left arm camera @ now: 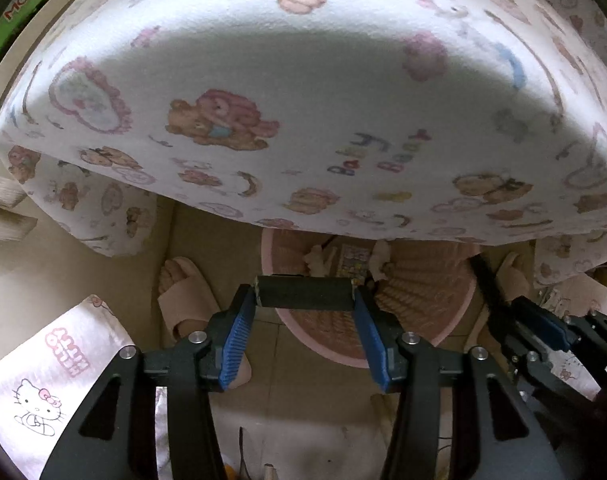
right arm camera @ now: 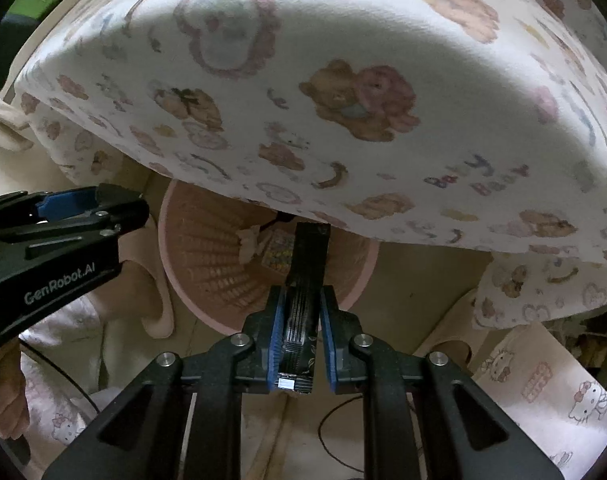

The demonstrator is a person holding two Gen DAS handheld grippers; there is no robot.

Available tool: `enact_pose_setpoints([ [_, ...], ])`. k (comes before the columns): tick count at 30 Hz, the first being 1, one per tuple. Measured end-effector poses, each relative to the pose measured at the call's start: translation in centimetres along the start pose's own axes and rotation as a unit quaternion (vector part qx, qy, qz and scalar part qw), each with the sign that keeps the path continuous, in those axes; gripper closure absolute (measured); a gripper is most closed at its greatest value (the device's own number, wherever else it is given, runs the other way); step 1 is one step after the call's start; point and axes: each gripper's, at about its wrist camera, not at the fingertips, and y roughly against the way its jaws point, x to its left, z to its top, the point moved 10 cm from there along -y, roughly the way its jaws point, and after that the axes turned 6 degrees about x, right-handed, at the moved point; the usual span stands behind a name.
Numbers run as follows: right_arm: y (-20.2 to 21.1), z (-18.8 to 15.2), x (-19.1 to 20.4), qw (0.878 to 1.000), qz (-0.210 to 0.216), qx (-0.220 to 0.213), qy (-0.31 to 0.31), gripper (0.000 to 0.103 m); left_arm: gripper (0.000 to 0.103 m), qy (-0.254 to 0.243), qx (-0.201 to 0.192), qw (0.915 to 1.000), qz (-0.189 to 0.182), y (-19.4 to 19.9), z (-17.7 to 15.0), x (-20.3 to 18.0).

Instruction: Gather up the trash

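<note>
A: What does your left gripper (left arm camera: pixel 305 300) have?

B: You have a flat black wrapper (left arm camera: pixel 305 298) stretched across the gap, its two ends pressed against the blue ribbed pads (left arm camera: pixel 237 340). The same black wrapper (right arm camera: pixel 303 300) runs lengthwise through your right gripper (right arm camera: pixel 301 316), whose pads are clenched on its sides. So both of your grippers are grasping that one piece.

A: Where is it in the scene?

B: You hold it above the near rim of the round pink slatted plastic basket (left arm camera: pixel 431 304) on the pale floor (left arm camera: pixel 207 240). In the right wrist view that pink basket (right arm camera: pixel 207 264) sits beyond and to the left of your fingertips.

A: Anything in the basket?

B: You can see crumpled whitish tissue (left arm camera: pixel 317 258) and a small colourful printed packet (left arm camera: pixel 353 260) lying at its bottom.

A: And overhead?

B: The bench, draped in a white cloth printed with teddy bears and hearts (left arm camera: pixel 303 100), overhangs the far part of the basket. Your feet in beige slippers (left arm camera: pixel 183 292) stand at either side, the left one just beside the basket.
</note>
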Motion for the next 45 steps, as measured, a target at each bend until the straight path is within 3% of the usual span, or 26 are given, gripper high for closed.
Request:
enact_pose_setpoints([
  [3,-0.1,0.1,-0.1,1.0,-0.009,0.0,-0.002,0.064,0.05,-0.001,-0.003,1.0,0.007,0.2,0.0,0.0],
  [4,-0.2,0.2,-0.2,1.0,-0.011,-0.003,-0.004,0.05,0.05,0.0,-0.005,1.0,0.008,0.4,0.1,0.0],
  [5,0.0,0.3,-0.3,1.0,-0.012,-0.009,-0.006,0.047,0.05,0.0,-0.007,1.0,0.006,0.5,0.1,0.0],
  [16,1.7,0.3,-0.4,0.999,0.005,-0.028,-0.019,0.048,0.038,-0.009,-0.048,0.9988,0.0,3.5,0.2,0.3],
  [20,3.6,0.4,-0.5,0.998,0.007,-0.056,-0.021,0.048,0.034,-0.012,-0.07,0.9974,-0.014,5.2,0.0,0.0],
  [26,6.6,0.2,-0.3,0.995,-0.002,-0.103,-0.014,0.048,0.024,-0.022,-0.126,0.9918,-0.003,8.3,0.2,0.0],
  [28,7.9,0.2,-0.4,0.993,-0.007,-0.121,-0.01,0.048,0.024,-0.012,-0.137,0.9903,-0.021,9.3,0.2,0.1],
  [33,11.2,0.6,-0.7,0.985,-0.014,-0.172,-0.003,0.048,0.024,0.002,-0.193,0.981,-0.019,12.9,0.5,1.3],
  [36,13.0,0.8,-0.7,0.979,0.0,-0.202,-0.004,0.047,0.016,0.005,-0.228,0.9736,-0.012,14.8,0.4,1.9],
  [40,15.1,0.8,-0.6,0.97,0.006,-0.241,-0.007,0.034,0.001,-0.003,-0.275,0.9615,0.005,17.3,0.3,1.7],
  [43,16.2,0.9,-1.4,0.966,0.003,-0.259,-0.018,0.026,0.001,-0.01,-0.3,0.954,-0.001,18.5,0.1,1.3],
  [45,16.9,0.9,-1.7,0.961,0.003,-0.274,-0.025,0.024,0.001,-0.01,-0.302,0.9532,-0.002,18.5,0.2,1.2],
])
